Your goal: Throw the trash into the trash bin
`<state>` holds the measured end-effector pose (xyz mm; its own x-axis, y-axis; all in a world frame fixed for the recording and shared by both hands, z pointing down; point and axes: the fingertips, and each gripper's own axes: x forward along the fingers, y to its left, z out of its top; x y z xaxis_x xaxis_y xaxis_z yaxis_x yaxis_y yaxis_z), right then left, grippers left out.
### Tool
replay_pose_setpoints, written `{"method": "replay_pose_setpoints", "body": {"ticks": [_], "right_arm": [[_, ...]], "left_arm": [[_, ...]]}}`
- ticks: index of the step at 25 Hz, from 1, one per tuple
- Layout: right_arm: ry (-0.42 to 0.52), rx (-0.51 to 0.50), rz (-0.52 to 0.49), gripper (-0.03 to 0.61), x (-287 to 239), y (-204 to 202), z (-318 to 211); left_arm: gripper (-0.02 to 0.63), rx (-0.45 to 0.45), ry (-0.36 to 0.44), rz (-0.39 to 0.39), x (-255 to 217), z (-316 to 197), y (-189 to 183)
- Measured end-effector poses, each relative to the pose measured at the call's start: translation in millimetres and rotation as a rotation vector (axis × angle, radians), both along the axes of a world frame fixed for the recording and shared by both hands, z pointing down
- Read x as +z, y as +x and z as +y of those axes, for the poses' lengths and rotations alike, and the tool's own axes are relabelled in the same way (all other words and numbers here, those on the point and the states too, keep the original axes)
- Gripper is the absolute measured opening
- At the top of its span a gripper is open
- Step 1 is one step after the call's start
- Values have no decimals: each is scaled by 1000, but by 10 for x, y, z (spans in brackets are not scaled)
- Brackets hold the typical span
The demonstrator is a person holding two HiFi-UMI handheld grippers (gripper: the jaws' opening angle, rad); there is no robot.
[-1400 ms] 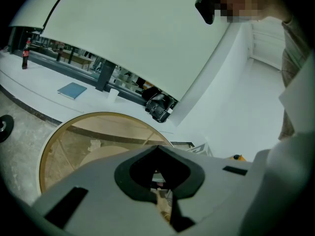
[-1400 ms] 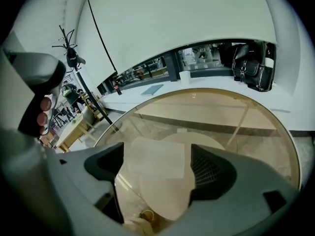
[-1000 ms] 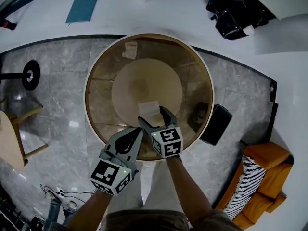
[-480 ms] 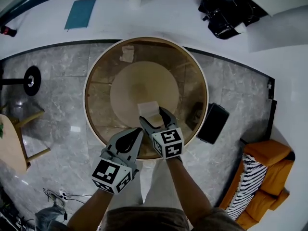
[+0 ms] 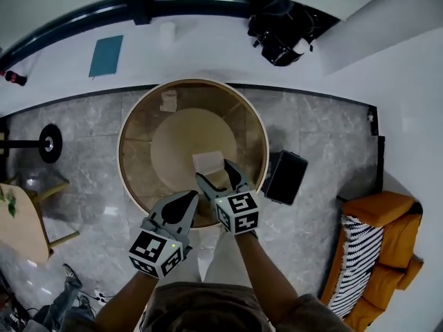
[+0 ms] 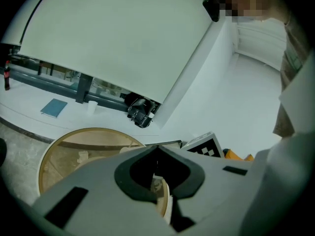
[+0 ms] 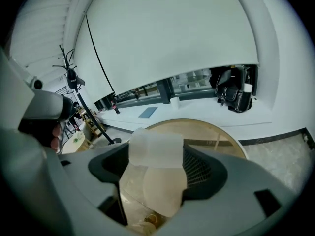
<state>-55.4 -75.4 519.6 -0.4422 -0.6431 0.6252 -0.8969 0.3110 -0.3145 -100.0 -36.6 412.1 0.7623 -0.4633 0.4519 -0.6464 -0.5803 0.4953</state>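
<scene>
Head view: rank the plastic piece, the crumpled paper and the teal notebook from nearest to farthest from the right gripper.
1. The plastic piece, between the right gripper's jaws.
2. The crumpled paper, on the far side of the round table.
3. The teal notebook, on the white ledge beyond, left.

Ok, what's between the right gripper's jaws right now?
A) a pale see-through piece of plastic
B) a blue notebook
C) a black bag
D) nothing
A: the right gripper view shows the right gripper closed on a pale see-through piece of plastic, which touches both jaws.
</scene>
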Motion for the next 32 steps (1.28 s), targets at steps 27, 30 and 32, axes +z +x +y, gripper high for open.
{"method": "replay_pose_setpoints", "body": {"ticks": [27,30,32], "right_arm": [[-5,571,72,358,-659,3870,1741],[-8,564,50,357,-423,3938,1748],[-12,551,40,358,-219,3967,1726]], "left_arm": [[17,547,49,91,-751,1376,3505],[17,551,40,61,-522,1393,3594],[17,545,36,41,-329,1371,3637]]}}
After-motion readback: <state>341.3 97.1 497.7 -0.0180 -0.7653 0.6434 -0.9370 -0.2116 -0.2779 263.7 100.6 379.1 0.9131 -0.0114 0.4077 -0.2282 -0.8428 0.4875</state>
